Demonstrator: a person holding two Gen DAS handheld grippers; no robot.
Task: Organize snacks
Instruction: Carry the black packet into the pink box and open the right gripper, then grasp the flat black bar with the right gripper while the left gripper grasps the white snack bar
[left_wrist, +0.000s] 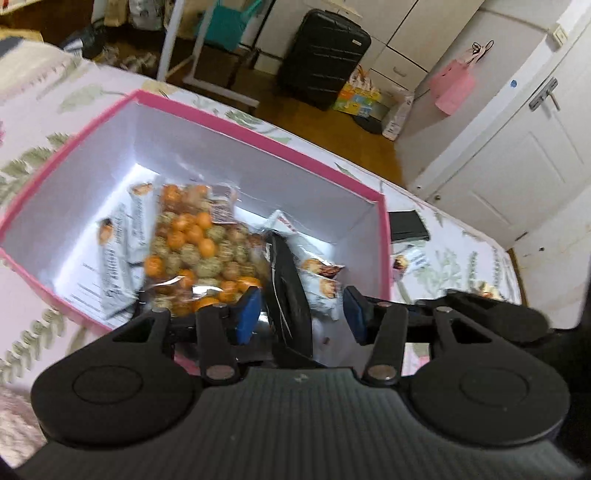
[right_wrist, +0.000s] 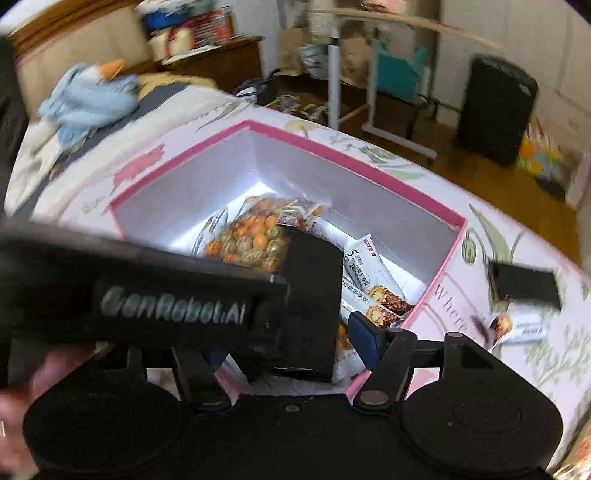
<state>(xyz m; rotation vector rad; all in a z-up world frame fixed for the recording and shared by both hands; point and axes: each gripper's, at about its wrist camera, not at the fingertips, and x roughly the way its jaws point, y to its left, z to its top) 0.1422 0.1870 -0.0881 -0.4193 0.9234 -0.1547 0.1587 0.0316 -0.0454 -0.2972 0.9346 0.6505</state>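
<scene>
Hovering over the near wall of the pink box (left_wrist: 258, 129), the left gripper (left_wrist: 301, 314) points down into it with its blue pads (left_wrist: 247, 314) standing apart. A black packet (left_wrist: 288, 295) stands on edge between them; the far pad is clear of it, so it looks released rather than gripped, probably so it can drop in beside the rest. The right gripper (right_wrist: 291, 336) shows only one pad (right_wrist: 364, 336), the other hidden behind the left tool, so I cannot tell whether it holds anything. Inside the box, a bag of orange and green balls (left_wrist: 192, 240) fills the middle and white bar wrappers (left_wrist: 122, 251) lie along both side walls, leaving the far corner bare. Beyond the box's right wall, a dark packet (right_wrist: 524, 284) and one bar (right_wrist: 521, 326) lie on the bed (right_wrist: 480, 369), apparently next to go in
</scene>
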